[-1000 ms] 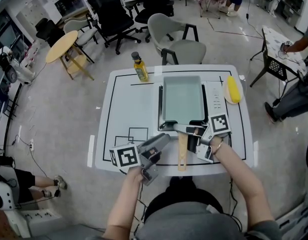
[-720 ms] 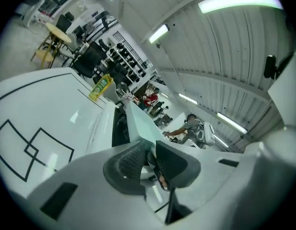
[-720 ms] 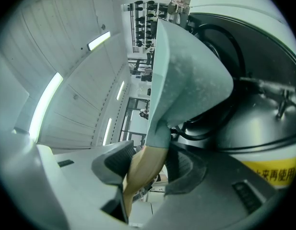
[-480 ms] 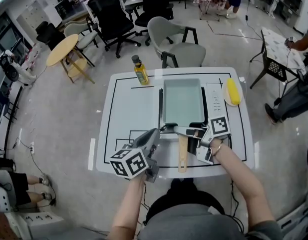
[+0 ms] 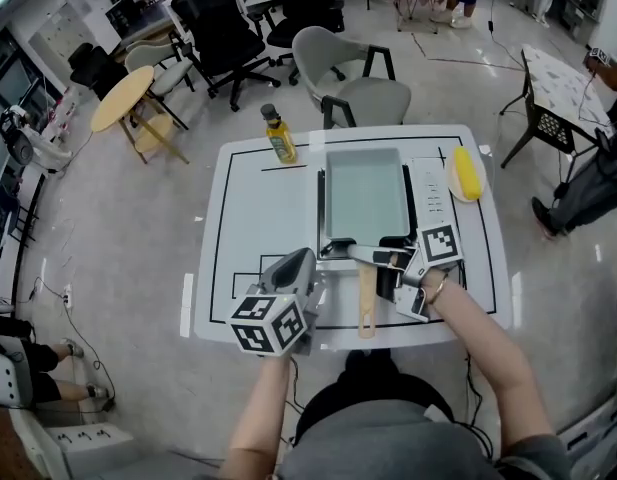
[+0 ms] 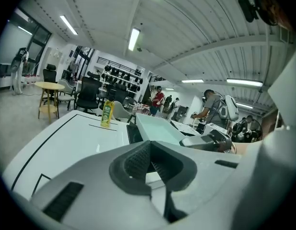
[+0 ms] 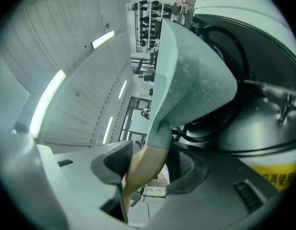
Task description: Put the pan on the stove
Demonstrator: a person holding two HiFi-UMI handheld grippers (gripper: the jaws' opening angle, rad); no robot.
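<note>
Half-hidden pan handle (image 5: pixel 366 303) in opening right gripper (image 7: pixel 150 164) jaws; left gripper (image 6: pixel 150 159) jaws together, empty.

**head view:** bright, even indoor light from overhead. the white table (image 5: pixel 248 208) is close to blown out. shadows on the floor (image 5: pixel 118 228) are faint and soft. sharp at centre, with straight lines bowing toward the edges.

**left gripper view:** fisheye circle with black corners. the ceiling light strips (image 6: pixel 134 38) glare white. the left gripper (image 6: pixel 149 152), close to the lens, is blurred, while the far room stays clear.

**right gripper view:** same dark vignette, scene strongly tilted. a ceiling strip (image 7: pixel 47 104) glares white. the near pan (image 7: pixel 195 80) looks soft and grainy.
</note>
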